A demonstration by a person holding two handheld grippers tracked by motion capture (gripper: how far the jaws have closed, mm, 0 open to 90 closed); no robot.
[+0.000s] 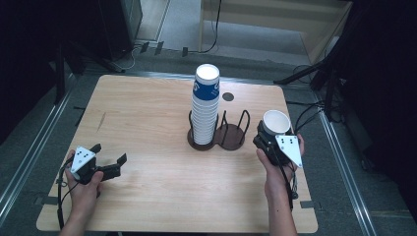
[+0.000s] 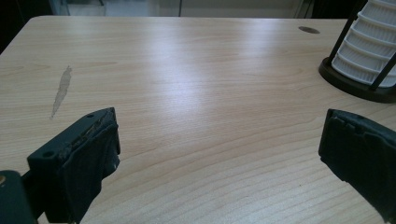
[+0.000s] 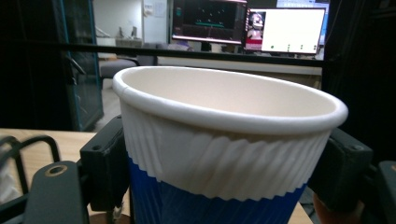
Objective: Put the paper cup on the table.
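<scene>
A single paper cup (image 1: 275,122), white at the rim and blue lower down, stays upright in my right gripper (image 1: 269,136), which is shut on it near the table's right edge. In the right gripper view the black pads (image 3: 105,163) press both sides of the cup (image 3: 224,140). A tall stack of the same cups (image 1: 205,105) stands in the left ring of a black wire holder (image 1: 231,135); its right ring is empty. My left gripper (image 1: 109,153) rests low at the front left, open, with bare wood between its jaws (image 2: 219,158). The stack (image 2: 369,46) shows at that view's far right.
The wooden table (image 1: 147,113) has a dark round hole (image 1: 227,97) behind the holder and a pale scuff (image 1: 101,121) at the left. Cables and black stands lie on the floor around the table. Monitors (image 3: 247,25) show far behind the cup.
</scene>
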